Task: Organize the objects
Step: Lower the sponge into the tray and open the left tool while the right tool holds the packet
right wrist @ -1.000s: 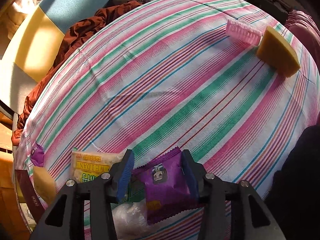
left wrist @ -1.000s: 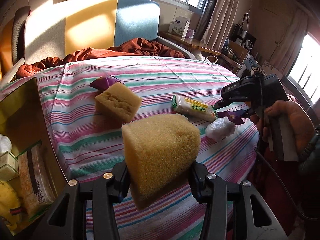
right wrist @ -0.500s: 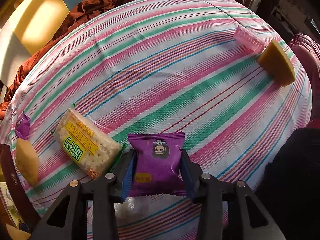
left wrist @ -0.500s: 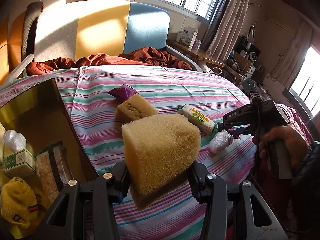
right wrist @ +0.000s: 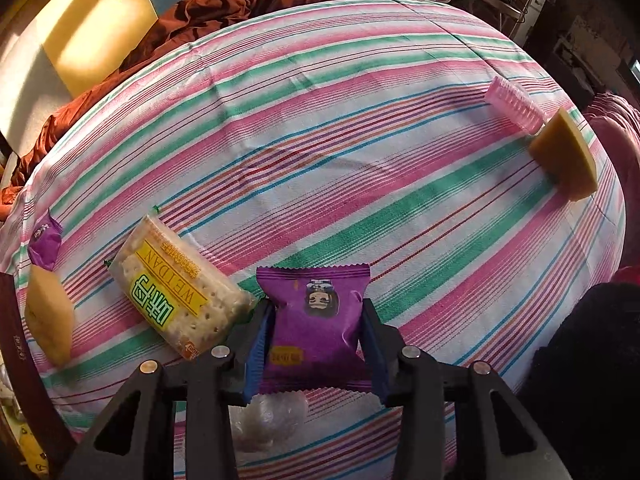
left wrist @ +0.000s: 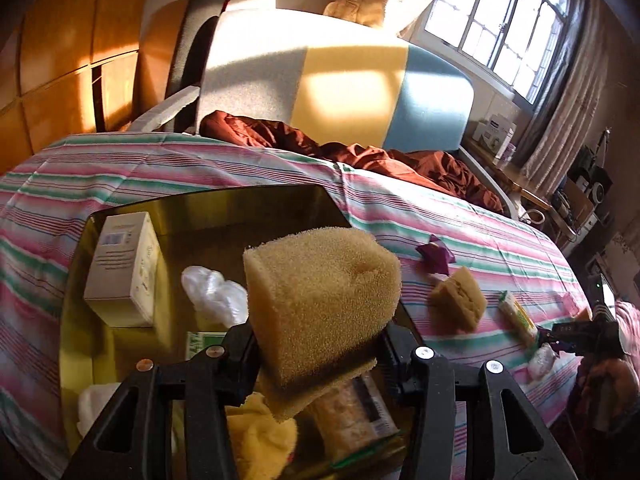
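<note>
Drop-off step, I'd say: the left gripper (left wrist: pixel 320 344) has its fingers clamped on the big sponge (left wrist: pixel 320 300), right above the gold bin (left wrist: pixel 76 280). Next it just needs lowering and letting go. The right gripper (right wrist: pixel 316 344) pinches a purple snack packet (right wrist: pixel 316 320), well right of the bin.

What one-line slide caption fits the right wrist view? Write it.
Right gripper shut on a purple snack packet above the striped bedsheet, beside a Weidan cracker pack.
</note>
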The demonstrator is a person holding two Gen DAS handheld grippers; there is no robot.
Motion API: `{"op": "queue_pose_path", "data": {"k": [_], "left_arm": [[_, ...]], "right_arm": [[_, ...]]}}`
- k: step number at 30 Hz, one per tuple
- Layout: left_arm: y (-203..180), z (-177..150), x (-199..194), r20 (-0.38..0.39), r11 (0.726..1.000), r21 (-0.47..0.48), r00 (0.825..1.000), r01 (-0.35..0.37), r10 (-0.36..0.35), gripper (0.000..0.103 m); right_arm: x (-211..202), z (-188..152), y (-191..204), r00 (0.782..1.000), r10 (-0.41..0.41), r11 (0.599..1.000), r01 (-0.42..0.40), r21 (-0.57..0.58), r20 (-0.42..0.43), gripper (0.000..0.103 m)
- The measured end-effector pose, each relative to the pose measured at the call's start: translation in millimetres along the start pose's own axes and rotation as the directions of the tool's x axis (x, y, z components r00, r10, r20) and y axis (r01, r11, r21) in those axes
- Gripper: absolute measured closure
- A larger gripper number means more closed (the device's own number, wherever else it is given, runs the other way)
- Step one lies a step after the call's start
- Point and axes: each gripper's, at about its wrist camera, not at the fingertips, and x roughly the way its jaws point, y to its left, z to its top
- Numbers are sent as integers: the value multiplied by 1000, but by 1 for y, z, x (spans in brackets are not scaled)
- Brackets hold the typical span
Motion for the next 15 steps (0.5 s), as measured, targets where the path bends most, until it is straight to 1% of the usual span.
{"op": "queue_pose_path", "data": {"k": [3,6,9,10,11,15], "left_arm": [[36,2,-3,2,995,-35,995,-97,97,51],[69,-3,-4,-21,986,-72,988,-152,151,47],[92,-13,-4,-46,972,-80,975,-221,218,44],[96,-16,-3,-53,970,-84,973,-228,224,39],[100,-20,-4,-59,969,-92,972,-231,226,33],[105,-33,-9,-67,965,-116,971,-237,230,29]], "right_arm": [[-1,-1,-4,1000,-1,1000,1,-2,1,61],[-2,-2,-7,1000,-5,1000,5,-7,2,61],[-4,-3,-11,1000,-7,1000,7,-9,3,61],[-4,-4,-13,1000,-8,1000,8,-9,3,61],[-4,-4,-15,1000,-8,1000,8,-10,3,61],[-7,-7,-21,1000,-13,1000,13,-14,6,61]]}}
